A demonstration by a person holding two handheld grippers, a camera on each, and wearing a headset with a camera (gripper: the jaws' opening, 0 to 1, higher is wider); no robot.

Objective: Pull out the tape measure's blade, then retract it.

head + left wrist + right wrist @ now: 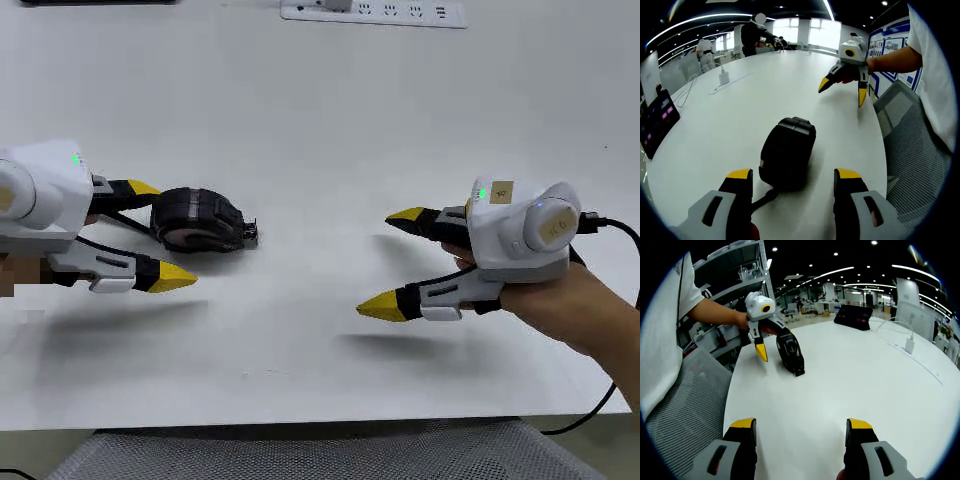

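**Tape measure lies between the open left jaws; the right gripper waits apart**

At the left of the head view, the left gripper [163, 234] is held low over the white table [320, 110]. Its two yellow-tipped jaws are spread wide and clamp nothing. The black tape measure [200, 220] lies on the table between them. It is close against the farther jaw, and a clear gap remains to the nearer one. In the left gripper view the case [787, 152] sits just ahead of the jaw tips, and a thin dark strap [765, 197] runs from it back toward the gripper. The blade is inside the case. Only its small end hook [252, 232] sticks out, and it points toward the right.

Next comes a bare stretch of table with nothing lying in the way.

At the right, the right gripper [380, 262] hovers well apart from the tape measure, its jaws also wide open and empty. A hand [565, 300] holds it, and a black cable [620, 235] leaves its back.

At the far edge of the table lies a white power strip [375, 12]. A grey mesh chair [300, 450] stands under the near edge. The right gripper view shows a white adapter [910, 345] with its cord and a dark screen [855, 317], both far from the work.
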